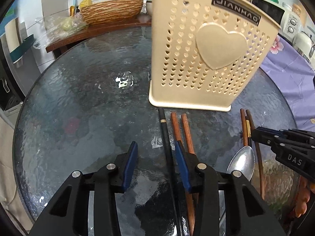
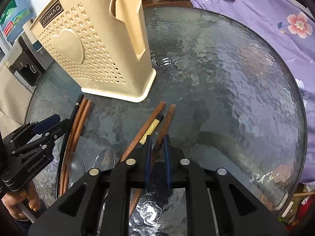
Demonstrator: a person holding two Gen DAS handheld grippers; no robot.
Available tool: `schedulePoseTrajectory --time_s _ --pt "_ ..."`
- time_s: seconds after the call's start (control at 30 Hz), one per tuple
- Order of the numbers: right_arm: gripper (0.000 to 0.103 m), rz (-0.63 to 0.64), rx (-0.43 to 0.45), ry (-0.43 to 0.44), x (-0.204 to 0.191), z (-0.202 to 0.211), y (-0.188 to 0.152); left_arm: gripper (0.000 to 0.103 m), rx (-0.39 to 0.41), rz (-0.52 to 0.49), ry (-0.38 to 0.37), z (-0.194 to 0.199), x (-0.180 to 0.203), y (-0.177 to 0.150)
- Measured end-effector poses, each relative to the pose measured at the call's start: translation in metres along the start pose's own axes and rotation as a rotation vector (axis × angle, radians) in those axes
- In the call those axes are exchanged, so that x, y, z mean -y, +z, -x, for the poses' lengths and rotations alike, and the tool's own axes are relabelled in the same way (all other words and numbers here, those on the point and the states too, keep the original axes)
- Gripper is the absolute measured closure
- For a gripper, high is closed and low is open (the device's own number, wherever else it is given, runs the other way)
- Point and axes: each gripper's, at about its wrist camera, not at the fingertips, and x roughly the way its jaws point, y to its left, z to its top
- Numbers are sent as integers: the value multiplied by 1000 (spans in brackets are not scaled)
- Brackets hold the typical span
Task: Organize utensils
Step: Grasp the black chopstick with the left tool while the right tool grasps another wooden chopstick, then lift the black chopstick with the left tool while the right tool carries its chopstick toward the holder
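Left gripper (image 1: 155,157): jaws partly open, a black chopstick (image 1: 165,129) runs up between the blue pads, close against the right one; can't tell if the pads press it. Two brown wooden chopsticks (image 1: 180,127) lie just right of it, passing under the right finger.

Right gripper (image 2: 157,147): jaws nearly closed, clamped on a brown chopstick (image 2: 166,122). Just left of it, a second brown chopstick (image 2: 146,126) and a black gold-banded chopstick (image 2: 152,127) lie loose on the glass.

Left wrist view only: one metal spoon (image 1: 243,160) beside the right-hand chopstick bundle, the right gripper coming in from the side. Farther back, a woven basin (image 1: 112,9) with a brass tap, and soap bottles.

Right wrist view only: two spoons (image 2: 88,162) side by side near the bottom edge, the left gripper's black body at far left, a bare foot under the glass.

Both views: beige perforated utensil holder (image 1: 206,55), heart on its face, stands upright on the round glass bench (image 2: 226,78) just beyond the chopstick tips. The right view shows its side slot. Purple floral cloth (image 2: 265,19) beyond the bench's far rim.
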Motion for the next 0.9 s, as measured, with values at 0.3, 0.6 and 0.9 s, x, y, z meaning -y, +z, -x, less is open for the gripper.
schedulePoseTrajectory --time_s 0.3,0.6,0.9 --pt "91 10 0 -19 -9 -3 2 72 -15 -63 56 -11 9 12" --pt "91 42 14 -96 -26 -6 5 91 -27 -109 60 -15 20 16" --pt "95 1 57 -96 -30 -3 -4 96 -20 -83 54 -13 20 12"
